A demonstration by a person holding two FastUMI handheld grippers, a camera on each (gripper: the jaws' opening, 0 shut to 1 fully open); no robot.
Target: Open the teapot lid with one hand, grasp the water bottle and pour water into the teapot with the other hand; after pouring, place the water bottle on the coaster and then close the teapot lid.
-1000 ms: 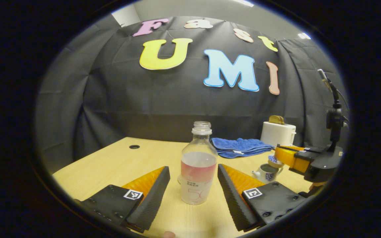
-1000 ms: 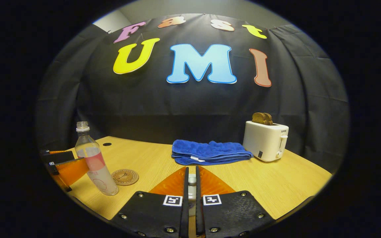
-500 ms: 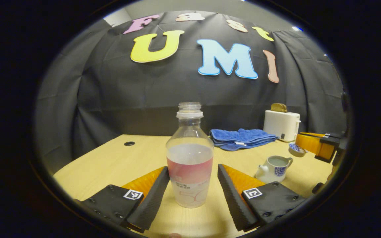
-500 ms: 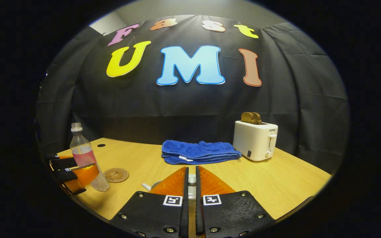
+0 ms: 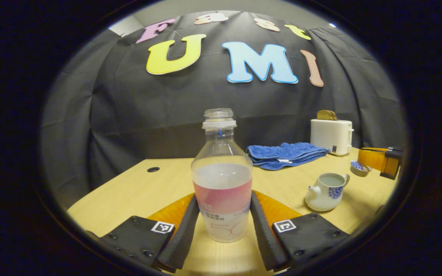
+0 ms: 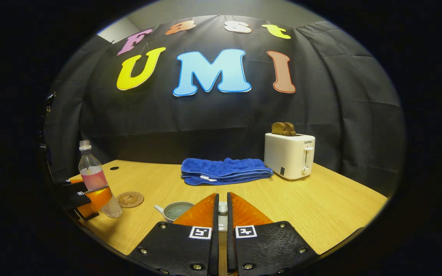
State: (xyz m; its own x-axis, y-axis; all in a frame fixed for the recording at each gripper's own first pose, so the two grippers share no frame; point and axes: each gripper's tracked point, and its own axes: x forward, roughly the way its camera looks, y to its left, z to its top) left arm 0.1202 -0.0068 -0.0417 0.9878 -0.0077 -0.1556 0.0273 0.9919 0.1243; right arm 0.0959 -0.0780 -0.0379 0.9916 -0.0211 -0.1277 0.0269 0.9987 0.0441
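Left gripper (image 5: 221, 214) has closed, seemingly touching the water bottle (image 5: 222, 180).

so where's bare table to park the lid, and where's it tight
Bare table runs right of the teapot, in front of the toaster and blue towel. More lies past the bottle toward the cable hole. It is crowded where bottle, coaster and left gripper cluster.

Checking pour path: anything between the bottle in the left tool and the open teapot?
Nothing visible. The left tool has both fingers on the water bottle. Bare table lies between it and the open teapot. The right tool holds the lid off to the side.
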